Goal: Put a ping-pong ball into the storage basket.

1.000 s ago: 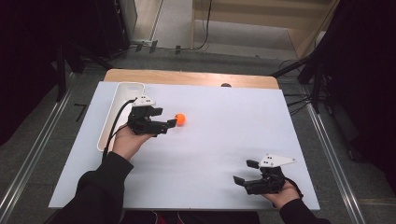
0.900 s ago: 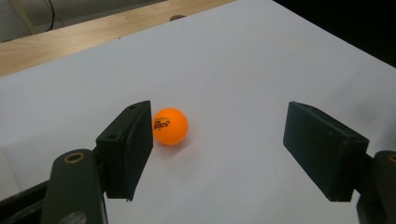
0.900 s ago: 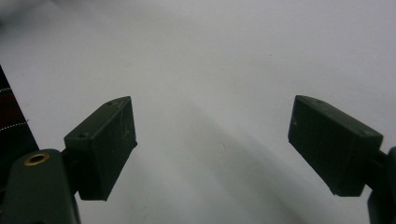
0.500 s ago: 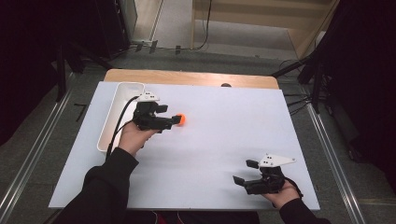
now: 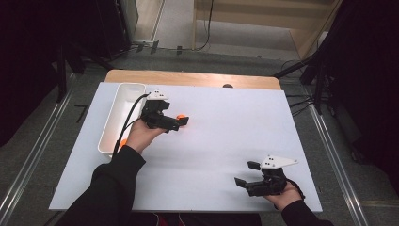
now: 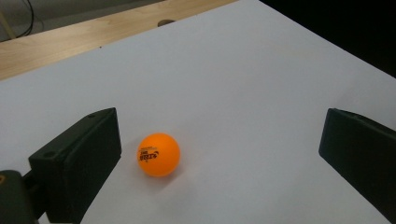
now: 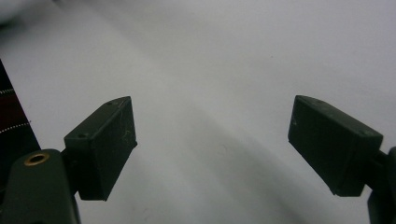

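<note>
An orange ping-pong ball (image 6: 159, 155) with dark print lies on the white table top (image 5: 226, 136). It sits between the jaws of my left gripper (image 6: 219, 135), close to the left jaw, and no pad presses on it. Those jaws have just been opening and stand wide. In the high view the ball (image 5: 180, 117) peeks out at the tips of the left gripper (image 5: 182, 123), right of the tray. My right gripper (image 5: 245, 173) rests near the table's front right, open, and its own view shows nothing between the jaws (image 7: 212, 116).
A long white tray (image 5: 123, 89) lies along the table's left side, just left of the left hand. A small orange thing (image 5: 123, 142) shows by the left wrist at the tray's near corner. A wooden strip (image 5: 193, 79) runs along the far edge.
The left gripper has slid a little to the right, so the ball now sits deeper between its jaws. The ball has hardly shifted. The right gripper has stayed put.
</note>
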The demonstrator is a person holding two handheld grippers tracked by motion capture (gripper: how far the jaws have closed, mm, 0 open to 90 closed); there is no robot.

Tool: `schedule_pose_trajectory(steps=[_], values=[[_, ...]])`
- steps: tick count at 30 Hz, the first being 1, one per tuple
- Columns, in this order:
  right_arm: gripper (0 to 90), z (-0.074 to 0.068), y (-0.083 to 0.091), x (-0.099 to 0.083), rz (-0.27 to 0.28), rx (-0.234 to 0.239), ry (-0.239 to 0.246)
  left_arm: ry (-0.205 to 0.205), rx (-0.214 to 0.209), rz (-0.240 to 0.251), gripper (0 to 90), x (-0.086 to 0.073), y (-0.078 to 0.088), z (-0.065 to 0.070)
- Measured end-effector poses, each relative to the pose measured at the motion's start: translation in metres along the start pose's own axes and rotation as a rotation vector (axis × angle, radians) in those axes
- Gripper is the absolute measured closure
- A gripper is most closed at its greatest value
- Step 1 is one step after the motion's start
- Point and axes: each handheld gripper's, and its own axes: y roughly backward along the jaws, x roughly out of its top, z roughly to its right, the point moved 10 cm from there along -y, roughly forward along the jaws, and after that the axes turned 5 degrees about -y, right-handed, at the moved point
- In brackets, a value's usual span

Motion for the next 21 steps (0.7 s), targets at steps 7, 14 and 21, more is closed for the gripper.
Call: schedule_pose_trajectory(steps=[7,14,21], values=[[13.7,0.000,0.001,0.001,0.002,0.000,-0.004,0.014,0.039,-0.017,0.1,0.003,-0.010,-0.009],[13.6,0.000,0.000,0.000,0.000,0.001,0.001,0.042,0.074,-0.007,0.8,0.004,-0.019,-0.018],[13.6,-0.001,-0.001,0.001,0.001,0.002,0.007,0.044,0.092,-0.020,0.8,0.004,-0.026,-0.023]])
